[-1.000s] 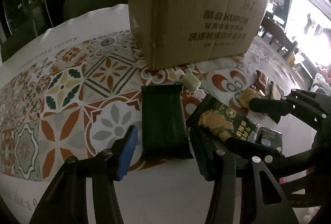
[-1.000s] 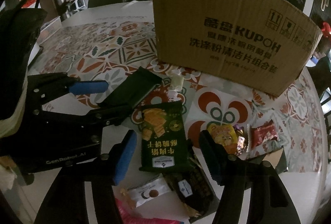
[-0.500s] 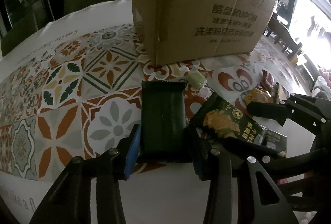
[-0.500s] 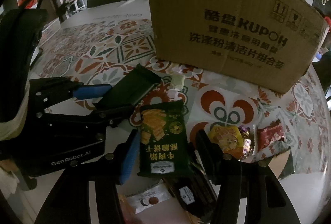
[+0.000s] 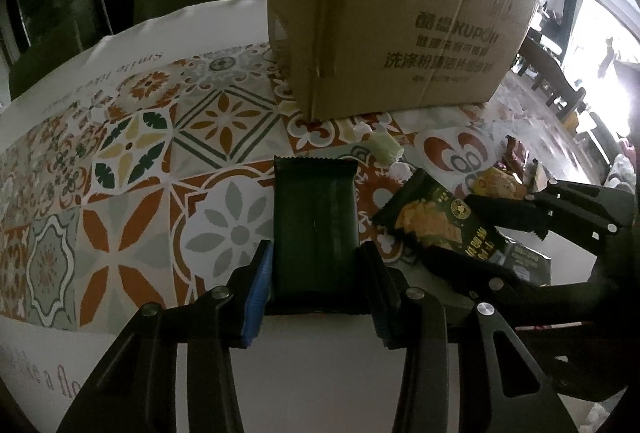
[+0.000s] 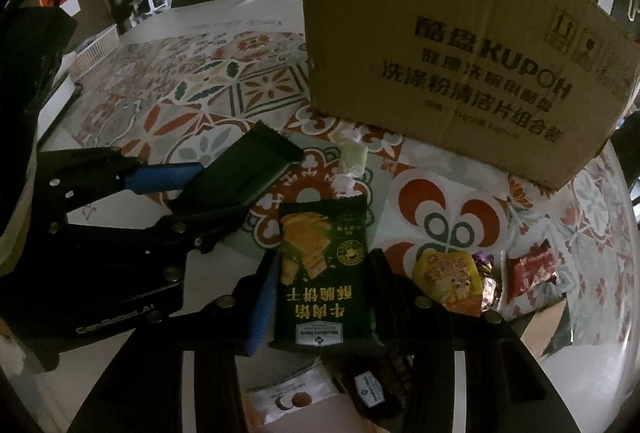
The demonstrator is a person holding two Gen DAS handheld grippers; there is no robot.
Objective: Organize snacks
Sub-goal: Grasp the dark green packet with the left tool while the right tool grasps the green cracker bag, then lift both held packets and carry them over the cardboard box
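A plain dark green packet (image 5: 314, 225) lies lengthwise on the patterned tablecloth (image 5: 132, 201). My left gripper (image 5: 316, 289) is shut on its near end, with the blue pad (image 5: 258, 289) against its left side. To its right lies a green cracker packet (image 6: 324, 273) with yellow crackers printed on it. My right gripper (image 6: 324, 301) straddles its near half; the jaws are closing and both pads meet its sides. In the right wrist view the left gripper (image 6: 208, 189) shows at the left, holding the dark green packet (image 6: 248, 169).
A tall cardboard box (image 6: 460, 53) stands behind the snacks. A pale green candy (image 6: 354, 157) lies before it. A yellow packet (image 6: 448, 273) and a red packet (image 6: 532, 269) lie to the right. A white packet (image 6: 288, 399) and a dark packet (image 6: 372, 389) lie under the right gripper.
Both pairs of jaws have narrowed. The left ones came in onto the dark green packet, the right ones onto the cracker packet. Neither packet has moved.
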